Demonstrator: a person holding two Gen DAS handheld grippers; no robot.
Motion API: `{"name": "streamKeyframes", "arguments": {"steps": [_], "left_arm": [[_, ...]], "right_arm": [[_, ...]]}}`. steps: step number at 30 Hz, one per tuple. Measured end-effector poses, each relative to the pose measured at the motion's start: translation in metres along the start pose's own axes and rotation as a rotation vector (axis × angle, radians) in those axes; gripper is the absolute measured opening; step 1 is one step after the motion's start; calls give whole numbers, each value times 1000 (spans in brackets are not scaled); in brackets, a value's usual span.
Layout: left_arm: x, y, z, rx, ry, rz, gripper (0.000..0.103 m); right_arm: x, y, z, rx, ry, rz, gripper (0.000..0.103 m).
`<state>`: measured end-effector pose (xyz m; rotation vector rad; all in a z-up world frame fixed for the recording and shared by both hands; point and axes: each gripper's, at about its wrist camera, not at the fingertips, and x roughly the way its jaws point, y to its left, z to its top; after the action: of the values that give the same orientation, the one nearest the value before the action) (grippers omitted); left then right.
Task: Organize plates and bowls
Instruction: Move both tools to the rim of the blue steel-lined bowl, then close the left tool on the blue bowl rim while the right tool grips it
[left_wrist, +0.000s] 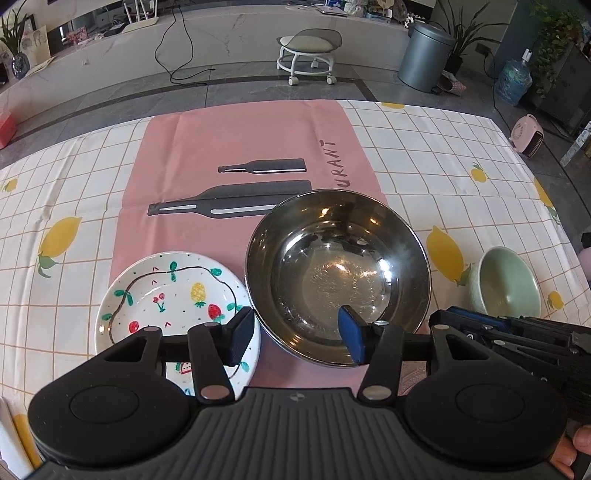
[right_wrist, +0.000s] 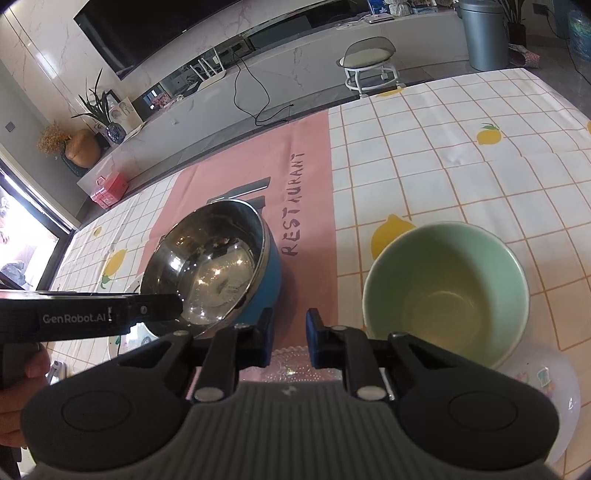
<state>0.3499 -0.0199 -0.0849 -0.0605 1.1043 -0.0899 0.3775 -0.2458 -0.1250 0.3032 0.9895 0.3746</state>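
A steel bowl (left_wrist: 332, 266) with a blue outside (right_wrist: 271, 266) sits on the pink mat. My left gripper (left_wrist: 295, 338) is open and straddles the bowl's near rim, with one pad inside the bowl and the other outside, over a fruit-painted plate (left_wrist: 166, 295). A pale green bowl (right_wrist: 443, 291) stands to the right on the cloth. Just left of it, my right gripper (right_wrist: 290, 338) has its pads close together. The scalloped rim of a clear glass dish (right_wrist: 290, 363) lies between them, and most of that dish is hidden under the gripper.
The pink placemat (left_wrist: 240, 147) lies on a lemon-print tablecloth (left_wrist: 424, 147). A white rounded dish with small stickers (right_wrist: 546, 384) sits at the near right, beside the green bowl. Beyond the table's far edge stand a wheeled stool (left_wrist: 308, 55) and a grey bin (left_wrist: 424, 59).
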Motion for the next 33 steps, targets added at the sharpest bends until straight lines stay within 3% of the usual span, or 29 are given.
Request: {"name": "streamKeyframes", "arguments": {"steps": [8,16,22,23,25,27,30,33], "left_arm": [[-2,-3,-6,1,23,1,31],[-12,3,-15,-54,22,-49,31],[-20,2,-15,-30,14,-47,31],[-22,1,-13,-23,4,-39,31],[-23,-1,-11,-14,-10,-12,41],[-21,-1,-6,-19,-5,7,45],[-14,0,-1,-28,2,22,45],[-7,-1,2,-17,-3,44,45]], "right_arm": [[-4,10,-2,-59,-1,32,11],[-1,14,-8,-73,32,49,11],[-5,10,-6,-53,23,68,13],[-6,7,-5,-39,18,71,15],[-8,1,-2,2,3,93,18],[-10,-4,0,33,-26,127,51],[-11,1,5,13,-62,173,56],[-4,8,5,-2,-84,145,59]]}}
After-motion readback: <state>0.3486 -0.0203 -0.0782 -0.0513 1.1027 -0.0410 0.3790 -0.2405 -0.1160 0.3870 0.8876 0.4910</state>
